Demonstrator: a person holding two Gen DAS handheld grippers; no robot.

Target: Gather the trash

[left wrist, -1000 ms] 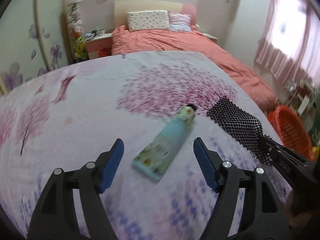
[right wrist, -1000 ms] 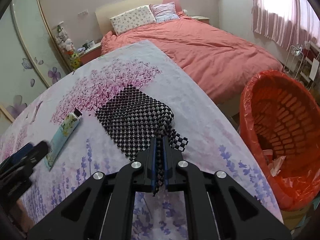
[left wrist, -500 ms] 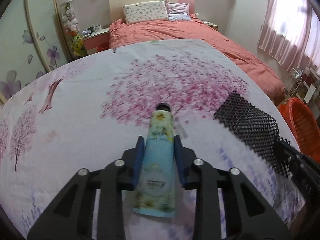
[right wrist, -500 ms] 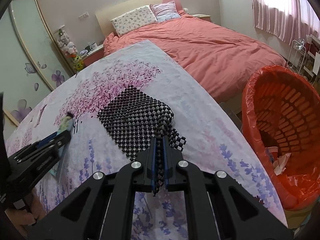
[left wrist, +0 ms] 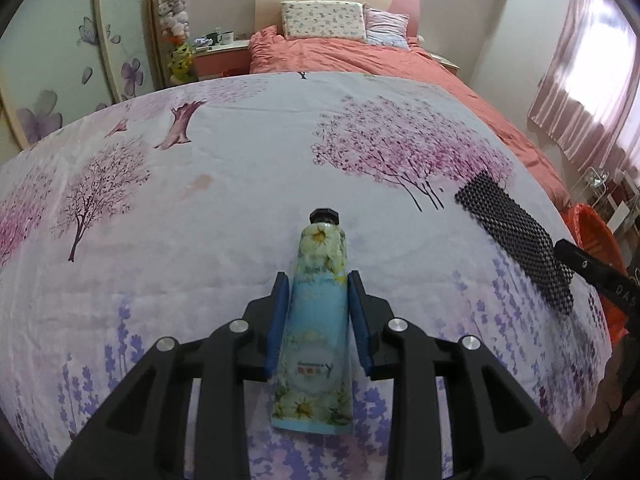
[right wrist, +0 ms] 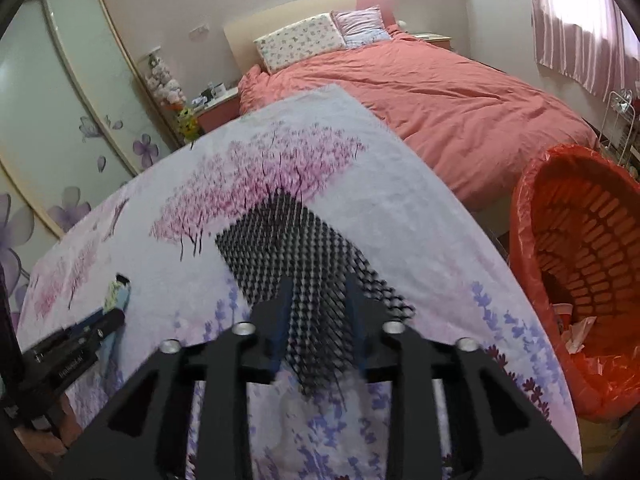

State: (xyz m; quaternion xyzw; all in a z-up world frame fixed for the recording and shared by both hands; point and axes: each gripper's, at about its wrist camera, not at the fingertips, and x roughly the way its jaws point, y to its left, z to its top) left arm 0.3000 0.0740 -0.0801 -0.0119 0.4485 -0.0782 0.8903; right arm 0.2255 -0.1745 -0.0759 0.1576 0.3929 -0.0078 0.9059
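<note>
The left tongs (left wrist: 316, 292) are matte black plastic: two broad arms with long cut-out slots, narrowing toward the tips. Each arm carries round silver screw heads, four across the view. The inner faces of the fingers (left wrist: 279, 320) are lined with ribbed blue pads.

The right tongs (right wrist: 318, 300) are built the same way: black slotted arms, four silver screws in a row, and blue pads (right wrist: 280, 332) on the inside of the fingers, here blurred.

Seen from the right-hand camera, the side of the left tongs shows as a black bar with a small pale printed label, too small to read. From the left-hand camera, the right tongs' side carries pale raised letters, only partly legible.
</note>
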